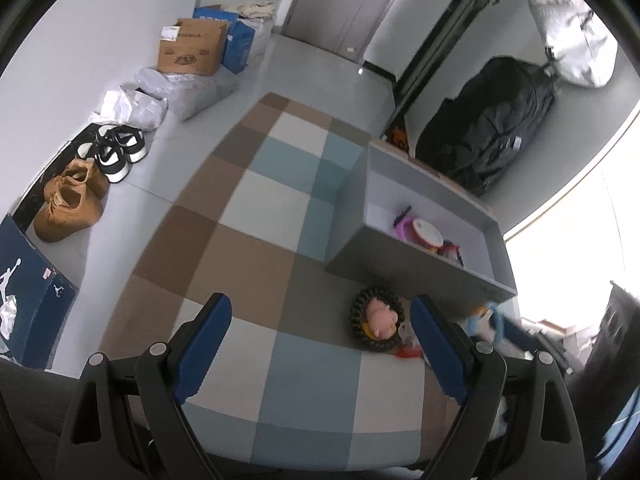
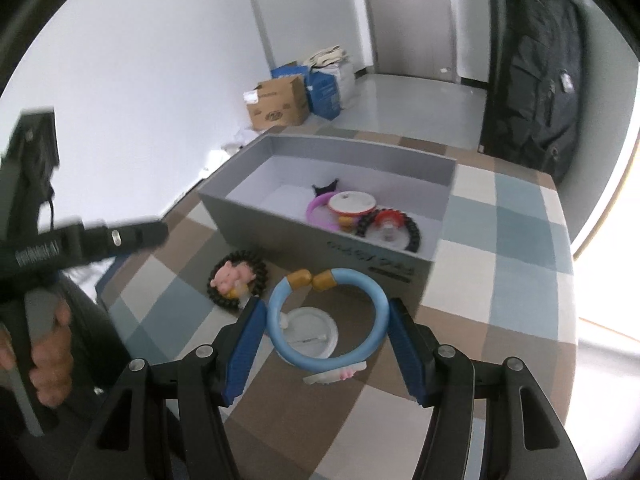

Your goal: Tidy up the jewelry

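The right gripper (image 2: pixel 327 330) clamps the blue bangle (image 2: pixel 326 320) across its width, just in front of the grey box (image 2: pixel 320 236), presumably to drop it in with the others, while the left gripper (image 1: pixel 320 340) waits wide open, empty.

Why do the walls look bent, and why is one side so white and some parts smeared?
Both wrist views come through a fisheye lens, so straight edges bow and the corners go black. Daylight on the right washes out both views. In the right wrist view the left gripper is motion-blurred, while the blue bracelet is sharp. In the left wrist view that bracelet smears at the edge.
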`<state>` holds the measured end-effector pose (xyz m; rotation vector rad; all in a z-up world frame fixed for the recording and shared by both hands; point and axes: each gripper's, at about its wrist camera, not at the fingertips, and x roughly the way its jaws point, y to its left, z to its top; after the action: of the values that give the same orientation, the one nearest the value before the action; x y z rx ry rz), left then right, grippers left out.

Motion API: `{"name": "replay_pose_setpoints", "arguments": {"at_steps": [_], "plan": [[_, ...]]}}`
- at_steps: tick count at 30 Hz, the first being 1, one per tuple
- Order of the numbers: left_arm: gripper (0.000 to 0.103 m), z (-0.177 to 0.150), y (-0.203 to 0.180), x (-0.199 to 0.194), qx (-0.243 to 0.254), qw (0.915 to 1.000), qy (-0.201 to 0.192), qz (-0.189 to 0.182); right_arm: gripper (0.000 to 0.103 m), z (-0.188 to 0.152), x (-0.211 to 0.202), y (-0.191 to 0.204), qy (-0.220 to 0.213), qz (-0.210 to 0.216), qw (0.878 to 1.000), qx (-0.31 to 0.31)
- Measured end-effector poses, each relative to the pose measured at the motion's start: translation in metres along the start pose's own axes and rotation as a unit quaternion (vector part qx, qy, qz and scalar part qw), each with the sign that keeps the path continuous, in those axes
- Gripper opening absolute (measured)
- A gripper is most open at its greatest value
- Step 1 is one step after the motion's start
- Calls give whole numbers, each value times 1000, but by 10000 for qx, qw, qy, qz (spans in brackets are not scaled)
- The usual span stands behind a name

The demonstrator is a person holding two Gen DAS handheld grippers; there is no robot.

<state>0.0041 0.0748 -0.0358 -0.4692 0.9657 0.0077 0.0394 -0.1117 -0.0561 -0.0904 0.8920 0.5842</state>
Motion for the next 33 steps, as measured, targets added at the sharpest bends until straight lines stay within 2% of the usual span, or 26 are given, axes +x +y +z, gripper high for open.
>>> {"name": "replay_pose_setpoints", "arguments": {"at_steps": [7, 14, 18, 19, 21, 25, 27, 33], "plan": [[88, -8, -17, 6, 429, 9989, 122, 134, 61, 4, -10, -12, -153, 61, 9994, 314], [88, -17, -42, 3, 868, 9960, 142, -162, 61, 9, -21, -31, -322, 140, 9973, 638], [87, -25, -60, 0, 1235, 9916, 139, -359, 61, 10, -26, -41, -395, 190, 9954, 854], [86, -27, -63, 1, 1319, 9904, 173, -375, 61, 10, -28, -44, -411, 187, 9950, 892], [77, -30, -66, 5, 1402, 9889, 267, -401, 61, 10, -30, -47, -438, 203, 9944, 940], [75, -37, -74, 9, 1501, 9864, 445, -509, 61, 11, -34, -48, -489, 252, 9937, 975], [67, -41, -79, 8, 1590, 9842, 494, -609, 61, 11, -35, -49, -520, 262, 9934, 989], [66, -54, -92, 13, 1804, 9775, 788, -756, 61, 12, -38, -54, -538, 281, 9922, 1091]]}}
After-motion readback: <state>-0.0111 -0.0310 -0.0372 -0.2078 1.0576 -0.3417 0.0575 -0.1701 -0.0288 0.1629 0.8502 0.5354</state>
